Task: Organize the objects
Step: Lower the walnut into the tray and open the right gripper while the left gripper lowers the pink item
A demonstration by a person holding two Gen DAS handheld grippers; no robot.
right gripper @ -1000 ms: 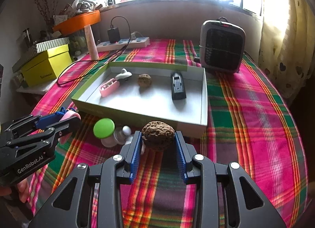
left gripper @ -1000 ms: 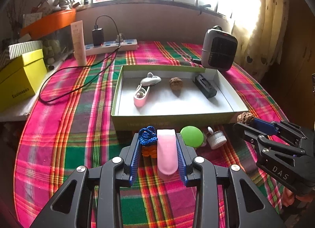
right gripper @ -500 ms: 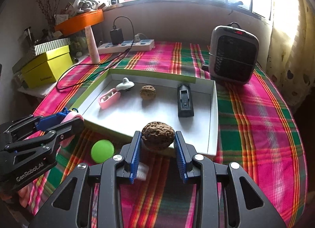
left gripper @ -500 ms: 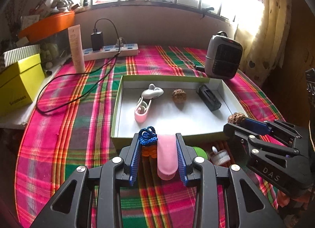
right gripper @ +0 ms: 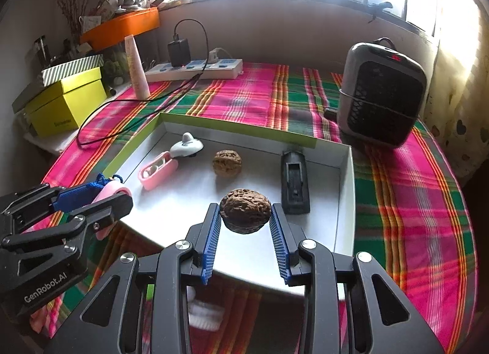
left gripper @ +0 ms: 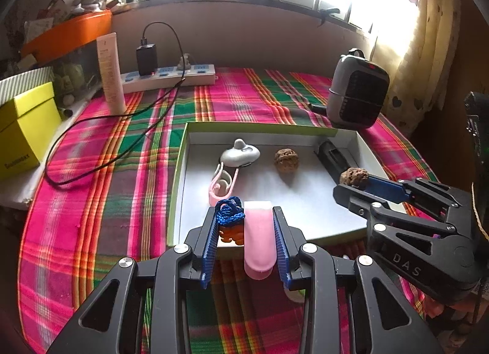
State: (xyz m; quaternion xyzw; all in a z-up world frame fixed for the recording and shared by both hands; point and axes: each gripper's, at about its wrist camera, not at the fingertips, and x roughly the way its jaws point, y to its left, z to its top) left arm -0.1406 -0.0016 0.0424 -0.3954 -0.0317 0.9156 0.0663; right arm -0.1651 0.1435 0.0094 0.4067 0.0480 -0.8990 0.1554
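Over the tray's [right gripper: 344,201] near edge – left tongs [left gripper: 244,231] clamp a pink case [left gripper: 258,241], long axis pointing away, with blue cord [left gripper: 229,212]; right tongs [right gripper: 245,222] clamp a walnut [right gripper: 245,214], long axis crosswise.

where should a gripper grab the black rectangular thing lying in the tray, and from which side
Grip the black block across its two long side walls near the middle, coming from above. It lies flat on the tray floor, long and narrow. Its right side runs close to the tray wall, so a level approach looks blocked.
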